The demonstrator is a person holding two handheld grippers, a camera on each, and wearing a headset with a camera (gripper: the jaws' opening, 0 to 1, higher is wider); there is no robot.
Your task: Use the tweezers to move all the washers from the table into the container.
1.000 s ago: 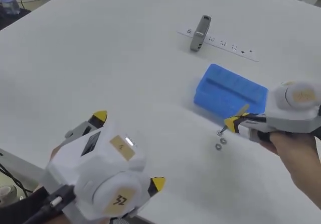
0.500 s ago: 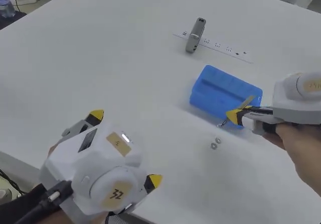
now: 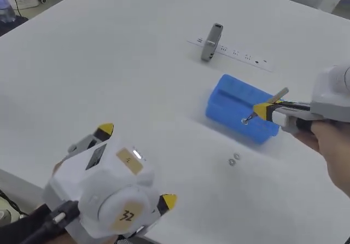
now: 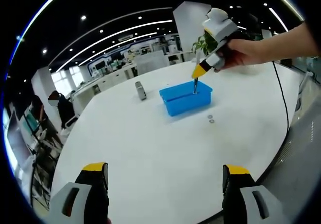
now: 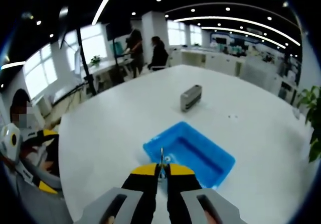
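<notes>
The blue container (image 3: 240,110) sits on the white table, right of centre. My right gripper (image 3: 262,111) is shut on thin metal tweezers (image 3: 250,117), whose tips hang over the container's near part with a small washer-like bit between them. Two washers (image 3: 234,159) lie on the table just in front of the container. My left gripper (image 3: 136,165) is open at the lower left, holding nothing. In the left gripper view the container (image 4: 183,99), the washers (image 4: 210,118) and the right gripper (image 4: 199,72) lie ahead. In the right gripper view the tweezers (image 5: 161,158) point into the container (image 5: 193,156).
A grey block (image 3: 210,41) stands on a white power strip (image 3: 246,58) behind the container. The table's near edge runs along the lower left by my left gripper. People and desks show far off in the gripper views.
My right gripper has risen from the washers on the table and moved back over the container with the tweezers. One washer fewer lies on the table. The left gripper has stayed in place.
</notes>
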